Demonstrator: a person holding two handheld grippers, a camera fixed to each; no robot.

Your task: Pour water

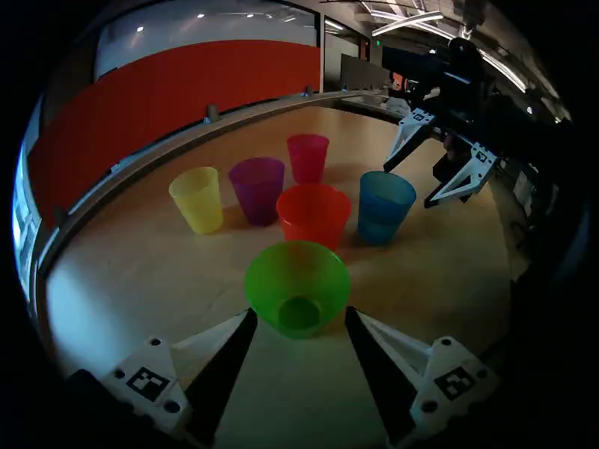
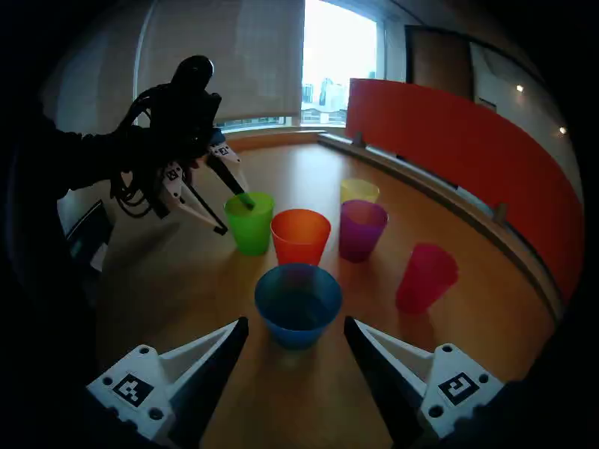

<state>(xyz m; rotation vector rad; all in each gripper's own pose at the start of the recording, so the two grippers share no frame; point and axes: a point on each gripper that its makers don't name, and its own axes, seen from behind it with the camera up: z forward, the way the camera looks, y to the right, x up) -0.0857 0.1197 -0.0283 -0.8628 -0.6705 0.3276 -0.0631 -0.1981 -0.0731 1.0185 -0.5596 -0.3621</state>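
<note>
Six plastic cups stand upright on a wooden table (image 1: 150, 262). In the left gripper view the green cup (image 1: 298, 289) sits just ahead of my left gripper (image 1: 300, 322), which is open with a fingertip either side of the cup's base. Behind it are the orange cup (image 1: 314, 215), blue cup (image 1: 384, 206), purple cup (image 1: 257, 189), yellow cup (image 1: 198, 199) and pink cup (image 1: 308, 158). In the right gripper view the blue cup (image 2: 298, 304) stands between the open fingers of my right gripper (image 2: 296, 325), with the orange cup (image 2: 299, 236) and green cup (image 2: 250, 222) beyond.
A long orange wall panel (image 1: 187, 97) runs along the table's far edge. The other gripper (image 1: 442, 161) hangs open beside the blue cup in the left gripper view. A dark-sleeved arm (image 2: 82, 161) holds the other gripper (image 2: 233, 212) at the green cup. A bright window (image 2: 337, 63) lies behind.
</note>
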